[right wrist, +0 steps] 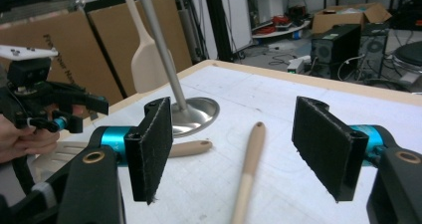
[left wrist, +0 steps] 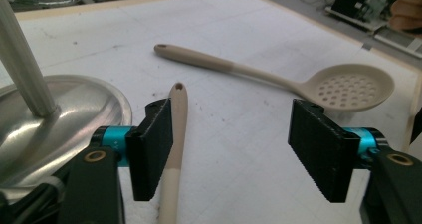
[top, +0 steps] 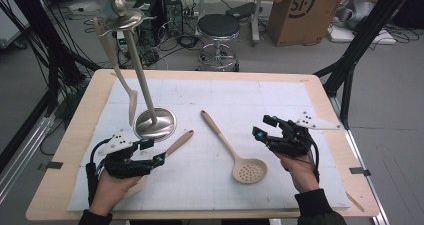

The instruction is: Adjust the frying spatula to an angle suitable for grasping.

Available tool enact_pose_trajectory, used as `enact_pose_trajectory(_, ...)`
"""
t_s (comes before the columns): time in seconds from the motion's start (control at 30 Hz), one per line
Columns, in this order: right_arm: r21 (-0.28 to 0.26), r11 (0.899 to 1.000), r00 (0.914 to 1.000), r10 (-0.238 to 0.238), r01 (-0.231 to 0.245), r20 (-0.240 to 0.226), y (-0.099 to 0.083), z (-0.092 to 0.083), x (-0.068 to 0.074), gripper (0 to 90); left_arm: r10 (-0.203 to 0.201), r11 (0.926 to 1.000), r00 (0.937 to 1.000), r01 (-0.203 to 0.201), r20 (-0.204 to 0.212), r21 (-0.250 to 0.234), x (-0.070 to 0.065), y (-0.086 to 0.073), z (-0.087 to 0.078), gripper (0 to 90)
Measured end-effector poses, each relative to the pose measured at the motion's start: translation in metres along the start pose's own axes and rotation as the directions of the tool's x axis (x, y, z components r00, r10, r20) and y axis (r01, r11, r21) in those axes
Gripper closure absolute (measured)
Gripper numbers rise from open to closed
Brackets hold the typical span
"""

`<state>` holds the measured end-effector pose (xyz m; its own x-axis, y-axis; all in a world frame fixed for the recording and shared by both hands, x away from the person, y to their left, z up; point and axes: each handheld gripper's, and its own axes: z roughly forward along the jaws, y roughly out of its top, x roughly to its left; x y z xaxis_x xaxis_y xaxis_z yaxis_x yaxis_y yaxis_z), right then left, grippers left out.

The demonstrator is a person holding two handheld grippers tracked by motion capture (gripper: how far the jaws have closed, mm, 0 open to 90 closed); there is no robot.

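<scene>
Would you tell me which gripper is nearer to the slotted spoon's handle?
Right. The right gripper hovers just beside the slotted spoon; the left gripper sits farther off, straddling another utensil's handle.

From where I stand, the left gripper [top: 152, 152] and its hand cover the head of the nearer spoon [top: 178, 142], and in the right gripper view the slotted spoon [right wrist: 249, 169] runs off the bottom edge, its bowl cut away.

slotted spoon [top: 235, 152] right of stand [top: 155, 123]
</scene>
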<state>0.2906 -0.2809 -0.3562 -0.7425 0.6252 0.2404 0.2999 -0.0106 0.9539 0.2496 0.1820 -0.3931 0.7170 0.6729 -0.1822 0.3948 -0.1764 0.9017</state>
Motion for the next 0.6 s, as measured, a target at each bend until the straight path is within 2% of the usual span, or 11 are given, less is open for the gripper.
enact_pose_trajectory(0.33, -0.038, 0.998, 0.9971, 0.047, -0.045, 0.059, -0.02, -0.034, -0.016, 31.8, -0.001, 0.9991, 0.9995, 0.002, -0.03, 0.042, 0.003, -0.001, 0.002, 38.3)
enact_pose_trajectory(0.4, -0.053, 0.997, 0.9961, 0.058, -0.055, 0.067, -0.025, -0.041, -0.018, 31.7, 0.003, 0.9983, 0.9997, -0.002, -0.024, 0.058, 0.003, -0.001, 0.003, 39.3)
enact_pose_trajectory(0.5, -0.064, 0.997, 0.9948, 0.055, -0.05, 0.086, -0.032, -0.049, -0.02, 31.5, 0.028, 0.9928, 0.9995, -0.026, -0.016, 0.117, 0.004, -0.002, 0.008, 42.5)
enact_pose_trajectory(0.6, -0.065, 0.997, 0.9937, 0.046, -0.04, 0.102, -0.037, -0.053, -0.02, 31.4, 0.014, 0.9835, 0.9998, -0.016, 0.011, 0.18, 0.004, -0.004, 0.016, 47.1)
